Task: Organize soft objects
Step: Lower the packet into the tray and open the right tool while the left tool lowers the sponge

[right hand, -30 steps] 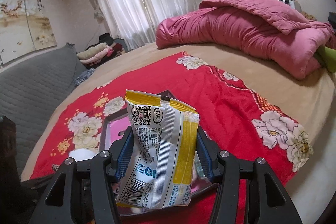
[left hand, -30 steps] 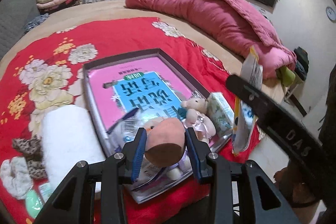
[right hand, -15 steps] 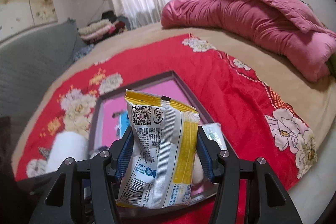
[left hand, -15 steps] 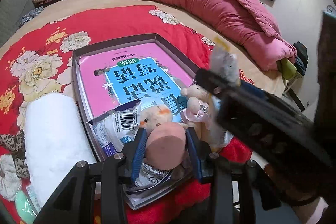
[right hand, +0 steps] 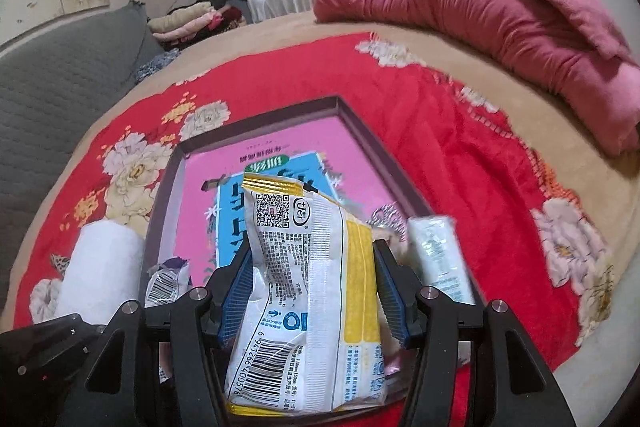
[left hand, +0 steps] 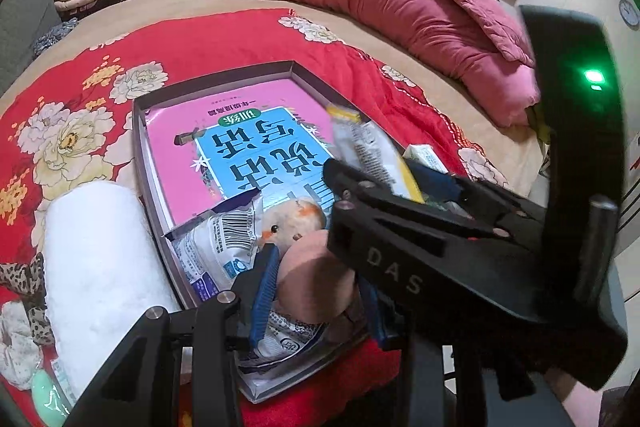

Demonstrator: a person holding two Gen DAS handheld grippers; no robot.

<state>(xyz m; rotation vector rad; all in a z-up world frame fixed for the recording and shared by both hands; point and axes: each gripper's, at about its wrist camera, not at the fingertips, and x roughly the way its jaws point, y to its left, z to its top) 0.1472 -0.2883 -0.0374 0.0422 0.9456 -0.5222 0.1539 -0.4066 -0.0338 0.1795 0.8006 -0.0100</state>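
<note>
My left gripper (left hand: pixel 316 287) is shut on a pinkish-brown soft ball (left hand: pixel 316 279), low over the near corner of the shallow grey box (left hand: pixel 140 131) on the red floral blanket. A plush chick (left hand: pixel 292 219) and a white-blue tissue packet (left hand: pixel 216 247) lie in the box under it. My right gripper (right hand: pixel 316 291) is shut on a white-and-yellow tissue pack (right hand: pixel 316 291), held over the box's near right part; it crosses the left wrist view (left hand: pixel 400 219) in front of my left gripper. A pink-and-blue book (right hand: pixel 272 163) lines the box.
A white towel roll (left hand: pixel 96 259) lies left of the box, with a leopard scrunchie (left hand: pixel 20 275) and a mint item (left hand: pixel 48 395) nearby. A pale green tissue pack (right hand: pixel 436 251) sits at the box's right edge. A pink quilt (left hand: pixel 400 11) is heaped at the far right.
Both grippers have dropped closer to the box. The right gripper with its pack has swung in from the right, across the left wrist view and over the box. Both holds are unchanged.
</note>
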